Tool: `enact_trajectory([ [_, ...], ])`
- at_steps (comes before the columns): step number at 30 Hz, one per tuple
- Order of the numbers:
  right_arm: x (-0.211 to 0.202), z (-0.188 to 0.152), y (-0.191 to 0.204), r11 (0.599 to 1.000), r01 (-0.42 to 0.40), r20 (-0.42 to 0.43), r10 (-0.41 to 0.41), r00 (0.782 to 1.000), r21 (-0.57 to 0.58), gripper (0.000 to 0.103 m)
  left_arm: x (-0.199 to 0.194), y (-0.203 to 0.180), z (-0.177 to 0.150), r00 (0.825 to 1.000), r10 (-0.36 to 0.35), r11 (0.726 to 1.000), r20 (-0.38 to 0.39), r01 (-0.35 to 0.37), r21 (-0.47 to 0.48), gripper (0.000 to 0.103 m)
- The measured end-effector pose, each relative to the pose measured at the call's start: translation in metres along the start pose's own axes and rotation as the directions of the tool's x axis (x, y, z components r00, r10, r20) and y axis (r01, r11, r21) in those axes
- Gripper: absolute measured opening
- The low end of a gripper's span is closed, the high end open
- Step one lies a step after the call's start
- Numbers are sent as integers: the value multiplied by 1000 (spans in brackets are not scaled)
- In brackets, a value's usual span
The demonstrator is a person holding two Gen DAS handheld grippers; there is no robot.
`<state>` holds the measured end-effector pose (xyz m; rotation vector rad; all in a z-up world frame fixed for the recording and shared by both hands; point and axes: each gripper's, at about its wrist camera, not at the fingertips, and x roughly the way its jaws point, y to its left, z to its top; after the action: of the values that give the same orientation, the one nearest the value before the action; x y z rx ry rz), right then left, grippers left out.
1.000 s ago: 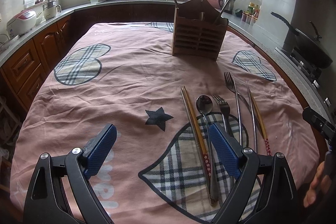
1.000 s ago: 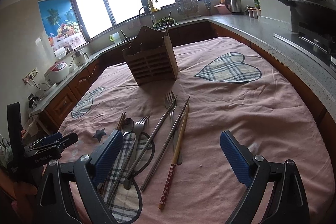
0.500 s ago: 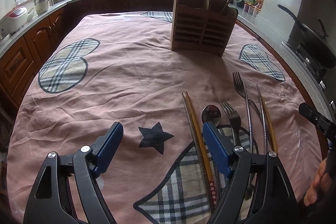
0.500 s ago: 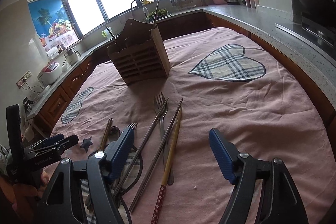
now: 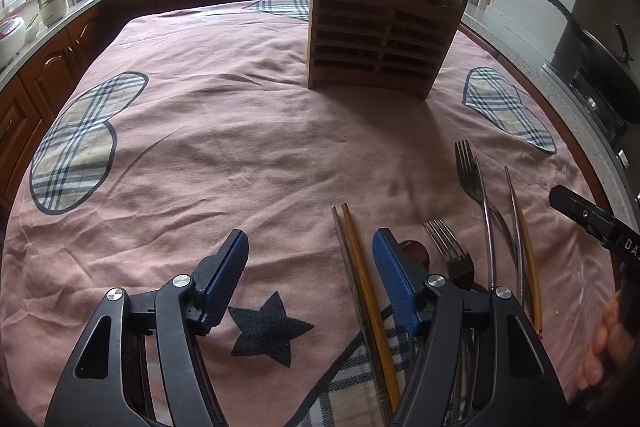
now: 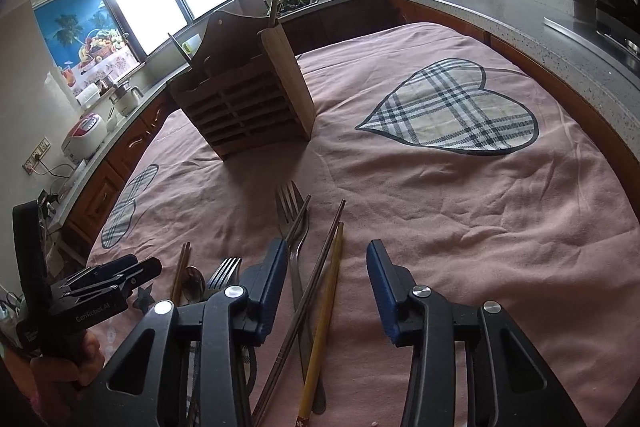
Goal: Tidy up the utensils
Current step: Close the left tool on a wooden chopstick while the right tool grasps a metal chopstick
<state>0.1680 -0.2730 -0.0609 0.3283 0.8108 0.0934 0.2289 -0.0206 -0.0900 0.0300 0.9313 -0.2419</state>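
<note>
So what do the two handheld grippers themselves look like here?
Both match: the left gripper and the right gripper have glossy black plastic arms with triangular cut-outs, silver round screws at the joints, and ribbed blue pads on the fingers. The left one's black body carries white lettering. No cables or sleeves are visible.

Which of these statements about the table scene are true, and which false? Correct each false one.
1. The wooden holder stands upright on the cloth. True.
2. The spoon stands in the holder. False: it lies on the pink cloth.
3. The right tongs grip a fork. False: closing, pads touching nothing.
4. The yellow chopstick lies between the right tongs' fingers. True.
5. The left tongs hold nothing. True.
</note>
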Motion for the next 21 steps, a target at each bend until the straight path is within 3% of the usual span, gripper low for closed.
enact_trajectory([
  [6, 22, 10, -3, 1000, -1, -46, 1, 999, 8, 38, 21, -8, 8, 999, -7, 999, -53, 9, 32, 59],
  [8, 28, 12, -5, 1000, -1, -60, 2, 998, 13, 34, 27, -9, 8, 997, -10, 999, -73, 12, 34, 49],
  [14, 35, 17, -11, 1000, -5, -68, 7, 998, 28, 31, 22, 3, 6, 996, -53, 998, -70, 52, -20, 49],
  [21, 39, 18, -13, 1000, -2, -77, 4, 997, 26, 28, 27, 3, 9, 997, -24, 1000, -70, 24, -9, 43],
])
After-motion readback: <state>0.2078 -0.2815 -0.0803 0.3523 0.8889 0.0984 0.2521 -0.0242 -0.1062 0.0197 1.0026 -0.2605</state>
